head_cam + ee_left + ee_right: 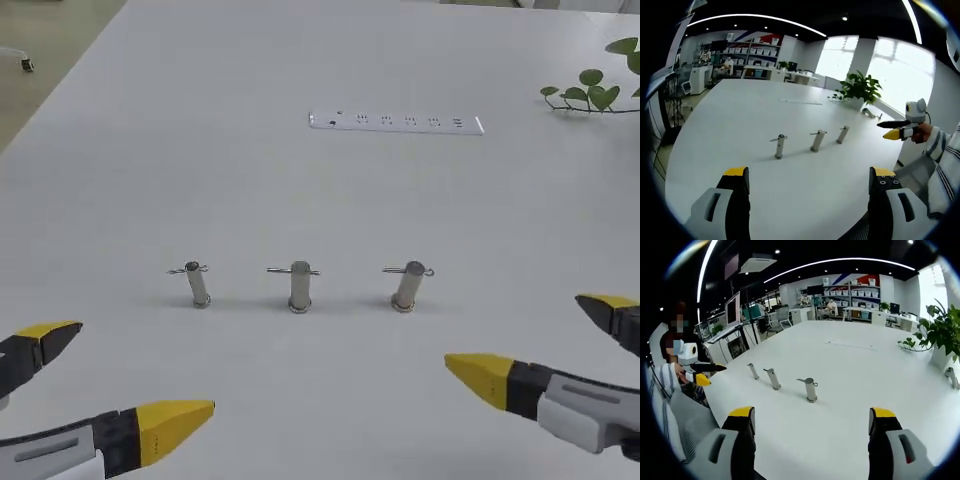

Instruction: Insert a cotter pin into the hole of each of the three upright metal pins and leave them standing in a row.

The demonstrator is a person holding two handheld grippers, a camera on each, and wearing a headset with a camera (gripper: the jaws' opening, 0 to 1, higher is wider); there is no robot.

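Left tool (pixel 115 380) and right tool (pixel 525 335) gape wide, empty, over the bench (pixel 320 200). Three pins (pixel 299 290) stand upright at 12 o'clock, in a row running 9 to 3, a cotter pin (pixel 293 270) crosswise through each. Neither tool looks clearly nearer, and the task looks finished.

We are looking at a white table (pixel 300 200) bearing three silver-grey metal pins (pixel 299 288) and a white power strip (pixel 396 122). Our left gripper (pixel 140 368) and right gripper (pixel 516 331) are showing yellow tips on black-and-grey bodies. Plant leaves (pixel 592 92) are showing green, a sleeve (pixel 945 155) dark-and-white stripes.
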